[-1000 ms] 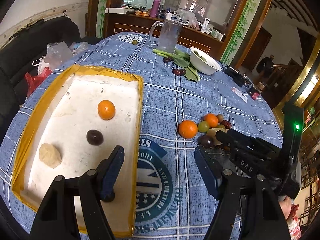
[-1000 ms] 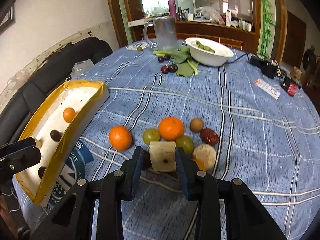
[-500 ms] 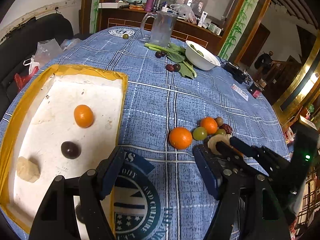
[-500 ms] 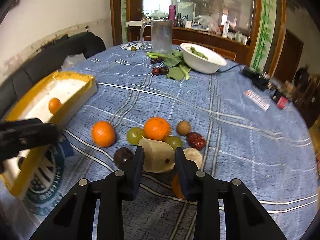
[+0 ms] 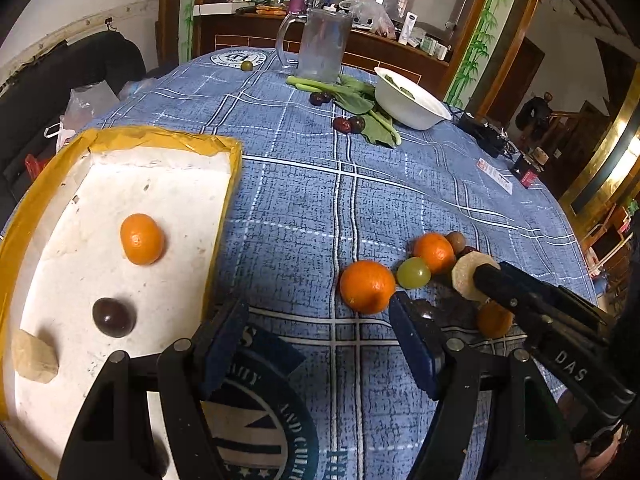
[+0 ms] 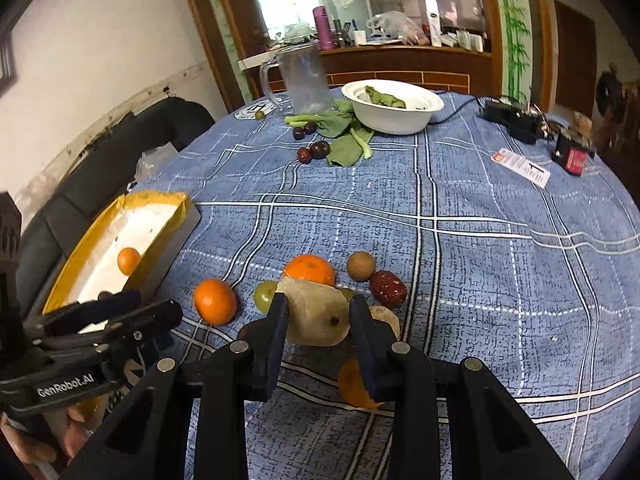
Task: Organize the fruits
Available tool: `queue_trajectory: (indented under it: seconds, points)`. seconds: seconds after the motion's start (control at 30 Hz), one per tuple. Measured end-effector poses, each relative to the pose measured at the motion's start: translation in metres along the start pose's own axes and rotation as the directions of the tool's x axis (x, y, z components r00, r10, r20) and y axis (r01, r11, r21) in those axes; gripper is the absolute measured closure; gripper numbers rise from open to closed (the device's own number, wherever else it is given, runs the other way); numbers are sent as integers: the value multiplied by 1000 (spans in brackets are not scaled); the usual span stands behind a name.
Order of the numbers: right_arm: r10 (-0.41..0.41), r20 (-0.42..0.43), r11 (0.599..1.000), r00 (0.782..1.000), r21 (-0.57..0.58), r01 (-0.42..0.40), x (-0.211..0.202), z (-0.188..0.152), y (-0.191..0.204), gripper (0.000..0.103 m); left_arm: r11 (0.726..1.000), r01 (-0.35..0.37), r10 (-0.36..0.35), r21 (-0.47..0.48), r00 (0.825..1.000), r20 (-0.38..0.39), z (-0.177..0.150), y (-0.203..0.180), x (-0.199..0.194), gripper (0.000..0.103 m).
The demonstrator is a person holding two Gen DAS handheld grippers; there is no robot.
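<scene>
The yellow-rimmed white tray [image 5: 160, 136] holds an orange [image 5: 142, 239], a dark plum [image 5: 113, 317] and a beige chunk [image 5: 34, 356]. My left gripper [image 5: 320, 340] hangs open over the cloth between the tray and the loose fruit, nothing between its fingers. My right gripper [image 6: 316, 320] is shut on a pale peeled fruit chunk [image 6: 316, 312], held just above the pile. Around it lie two oranges [image 6: 215, 301] [image 6: 310, 270], a green grape [image 6: 266, 296], a brown longan [image 6: 361, 266] and a red jujube [image 6: 388, 289]. Another orange [image 6: 354, 384] sits partly hidden under the right finger.
At the far side of the round blue-clothed table stand a glass pitcher [image 6: 306, 76] and a white bowl [image 6: 394, 108] with leafy greens [image 6: 344, 148] and dark plums [image 6: 320, 149]. A charger [image 6: 516, 120] and a card [image 6: 524, 168] lie at the right. A black sofa [image 6: 120, 152] borders the left.
My left gripper has drifted right and lower, from over the tray toward the loose fruit. My right gripper has kept its hold on the pale chunk, rolled slightly and shifted over the pile.
</scene>
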State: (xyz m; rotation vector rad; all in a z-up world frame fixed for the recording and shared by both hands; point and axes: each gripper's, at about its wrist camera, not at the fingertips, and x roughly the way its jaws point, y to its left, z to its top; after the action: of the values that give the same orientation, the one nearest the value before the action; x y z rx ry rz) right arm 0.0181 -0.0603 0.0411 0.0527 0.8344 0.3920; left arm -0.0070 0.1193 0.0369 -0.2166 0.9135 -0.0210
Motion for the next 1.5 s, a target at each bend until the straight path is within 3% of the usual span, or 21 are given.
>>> queue_trajectory:
  seconds: [0.23,0.37,0.6,0.8,0.83,0.9,1.0,1.1,1.17,1.4,1.5]
  points:
    - [55,5,991,998,119,-55,-6,3,-25,69,999,32,-31,-26,999,11,-2,6,-1,31]
    - [113,6,976,994,186,-112,-6,4,-35,73,999,-14,13,46,1000,24,-8,-5,0,31]
    - [112,-10,982,994,155,-109,-3,4,-27,74,991,0,0,131,1000,-6,-7,-22,21,31]
    - [118,-32,986,993,124,-113,1,1,-21,74,982,-31,28,185,999,18,3,-29,32,33]
    - [123,-39,986,992,122,-118,2,1,-20,74,980,-20,17,197,1000,19,3,-31,34,38]
    - [129,-45,985,991,118,-123,4,0,-19,79,976,5,-2,216,1000,-13,1,-35,41,64]
    - [142,-38,983,989,121,-137,3,0,-20,86,958,-50,46,282,999,22,-6,-46,41,69]
    - [161,-31,979,986,131,-155,1,1,-21,91,964,-11,6,264,1000,22,-6,-46,36,70]
    - [178,-29,975,984,139,-172,1,1,-22,95,967,-24,12,252,999,49,-5,-45,27,70]
    - [258,28,942,966,215,-258,-11,5,-39,94,987,-17,3,163,996,88,-5,-30,-4,69]
    - [252,23,951,967,180,-252,-11,6,-32,91,992,-14,3,127,996,87,-9,-21,-16,69]
